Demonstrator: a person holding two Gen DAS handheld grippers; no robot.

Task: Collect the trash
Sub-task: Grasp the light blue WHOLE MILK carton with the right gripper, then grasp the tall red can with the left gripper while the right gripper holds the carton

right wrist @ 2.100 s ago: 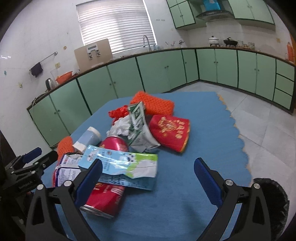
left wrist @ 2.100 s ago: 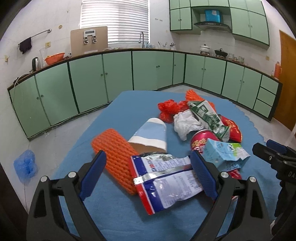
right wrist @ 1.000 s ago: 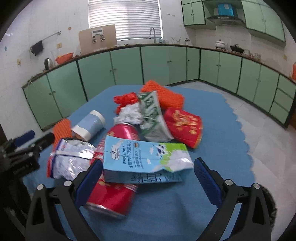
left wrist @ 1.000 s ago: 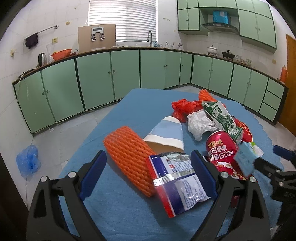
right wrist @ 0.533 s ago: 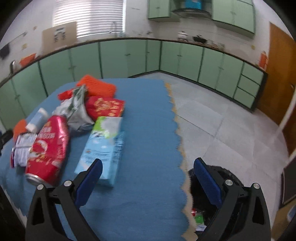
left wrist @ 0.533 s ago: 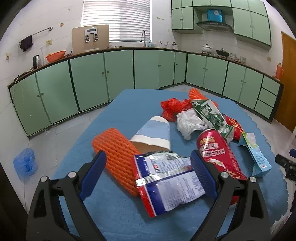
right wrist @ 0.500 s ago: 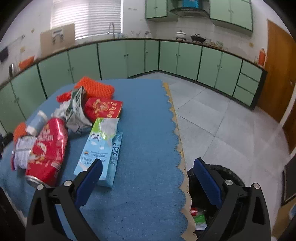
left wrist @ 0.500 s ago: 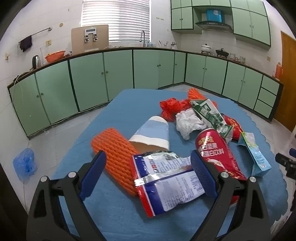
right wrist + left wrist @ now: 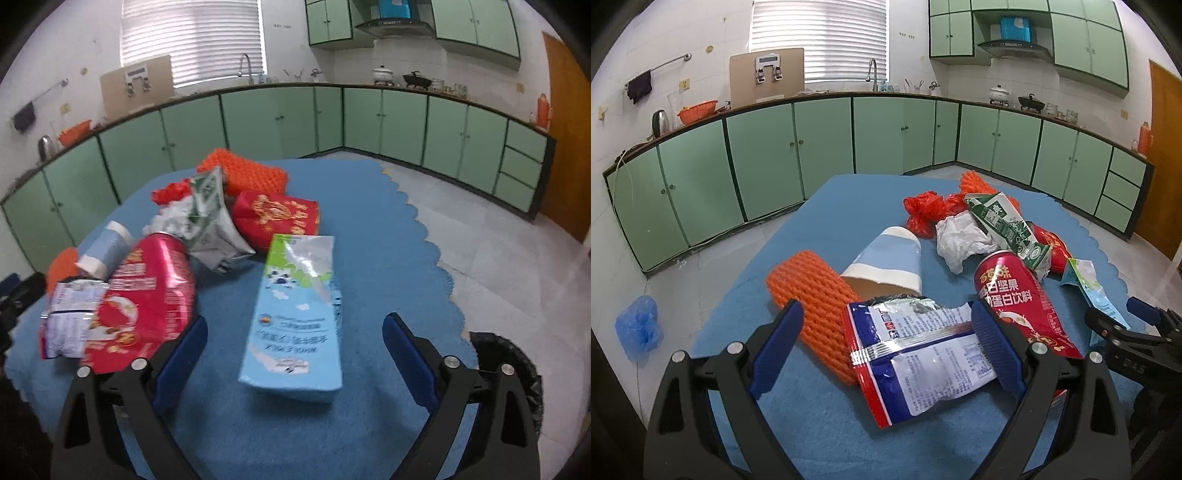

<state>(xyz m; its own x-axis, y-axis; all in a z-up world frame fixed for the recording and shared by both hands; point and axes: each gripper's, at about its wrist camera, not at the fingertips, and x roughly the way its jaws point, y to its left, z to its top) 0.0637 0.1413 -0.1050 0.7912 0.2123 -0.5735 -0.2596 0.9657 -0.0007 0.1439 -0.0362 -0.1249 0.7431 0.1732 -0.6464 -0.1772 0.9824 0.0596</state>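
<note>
Trash lies in a pile on a blue table (image 9: 834,206). My left gripper (image 9: 886,345) is open, its fingers either side of a blue-and-white foil snack bag (image 9: 919,350). Beside the bag lie an orange foam net (image 9: 812,291), a paper cup (image 9: 886,262) and a red can (image 9: 1019,295). My right gripper (image 9: 295,354) is open just in front of a light blue milk carton (image 9: 295,314) lying flat. The red can (image 9: 147,295), a green-and-white carton (image 9: 210,218) and a red packet (image 9: 280,218) lie behind it.
A black trash bin (image 9: 517,369) stands on the floor off the table's right edge. Crumpled white paper (image 9: 960,240) and red plastic (image 9: 923,210) lie in the pile. Green cabinets (image 9: 886,136) line the walls. A blue bag (image 9: 639,328) lies on the floor at left.
The right gripper has swung back from the bin side toward the table and now faces the milk carton close up. The left gripper has hardly moved.
</note>
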